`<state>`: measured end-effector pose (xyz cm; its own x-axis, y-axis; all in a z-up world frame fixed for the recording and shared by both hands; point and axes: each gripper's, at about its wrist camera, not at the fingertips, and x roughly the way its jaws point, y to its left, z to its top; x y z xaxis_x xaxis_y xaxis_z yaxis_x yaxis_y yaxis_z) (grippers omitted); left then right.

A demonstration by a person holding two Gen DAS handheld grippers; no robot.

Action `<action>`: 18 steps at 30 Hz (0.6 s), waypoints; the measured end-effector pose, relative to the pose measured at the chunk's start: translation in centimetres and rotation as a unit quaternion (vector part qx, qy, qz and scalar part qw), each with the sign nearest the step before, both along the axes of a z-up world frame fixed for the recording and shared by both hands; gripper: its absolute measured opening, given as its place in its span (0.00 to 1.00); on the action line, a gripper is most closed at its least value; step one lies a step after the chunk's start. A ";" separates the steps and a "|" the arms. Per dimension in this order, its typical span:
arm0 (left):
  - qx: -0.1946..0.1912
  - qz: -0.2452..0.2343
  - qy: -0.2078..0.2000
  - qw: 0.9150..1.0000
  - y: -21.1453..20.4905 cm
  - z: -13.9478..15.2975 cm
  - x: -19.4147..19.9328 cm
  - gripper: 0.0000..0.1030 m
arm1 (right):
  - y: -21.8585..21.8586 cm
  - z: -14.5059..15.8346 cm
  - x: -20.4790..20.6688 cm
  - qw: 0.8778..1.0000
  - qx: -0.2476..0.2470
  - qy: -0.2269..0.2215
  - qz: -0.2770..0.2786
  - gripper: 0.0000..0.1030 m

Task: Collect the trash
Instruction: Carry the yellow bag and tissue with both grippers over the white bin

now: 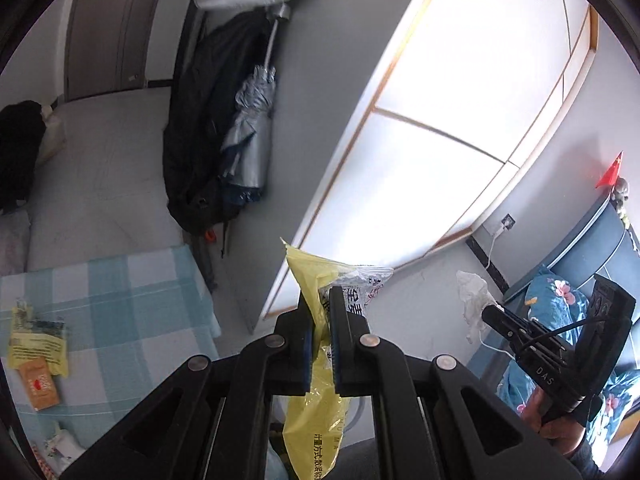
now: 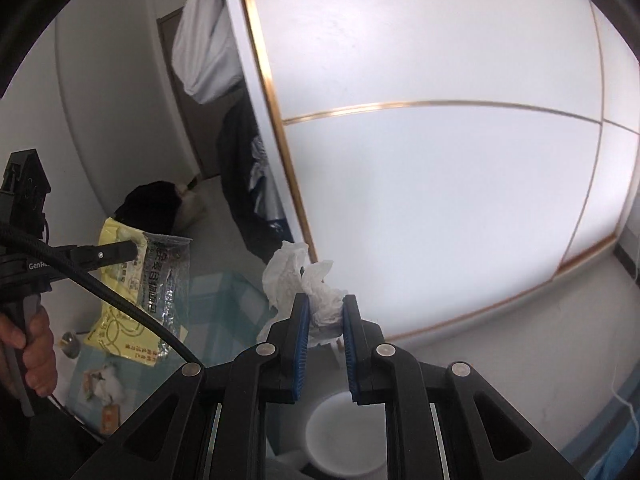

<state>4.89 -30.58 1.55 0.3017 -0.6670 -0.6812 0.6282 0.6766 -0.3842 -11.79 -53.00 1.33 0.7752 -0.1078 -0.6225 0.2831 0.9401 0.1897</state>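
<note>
The left gripper (image 1: 321, 312) is closed tight on a yellow wrapper (image 1: 316, 408); the wrapper hangs down between its jaws and pokes up above them; the right gripper (image 2: 325, 316) is partly closed and squeezes a crumpled white tissue (image 2: 298, 276); both bits of trash are up in the air, off the bench (image 1: 120, 300).

So two pieces are picked up, but they are not in a bin yet; a round white tub (image 2: 344, 436) sits right under the right gripper and looks like the bin, though that is a guess; more trash is left on the blue checked bench; a second yellow packet (image 1: 36, 344), a small orange packet (image 1: 40, 388) and some white scraps (image 1: 64, 446) lie near its front part.

A big white wardrobe (image 2: 440, 160) stands close in front; dark clothes and a grey umbrella (image 1: 250, 136) hang at its side, near the bench corner; the gap there looks narrow; the two grippers are near each other, so they could bump; a blue flowered bed (image 1: 556, 300) is off to the right.
</note>
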 end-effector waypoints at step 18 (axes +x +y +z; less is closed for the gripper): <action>0.146 -0.067 0.125 0.979 -11.3 -17.3 1.1 0.03 | -4.9 -21.9 1.7 0.972 0.162 0.167 -0.036 0.15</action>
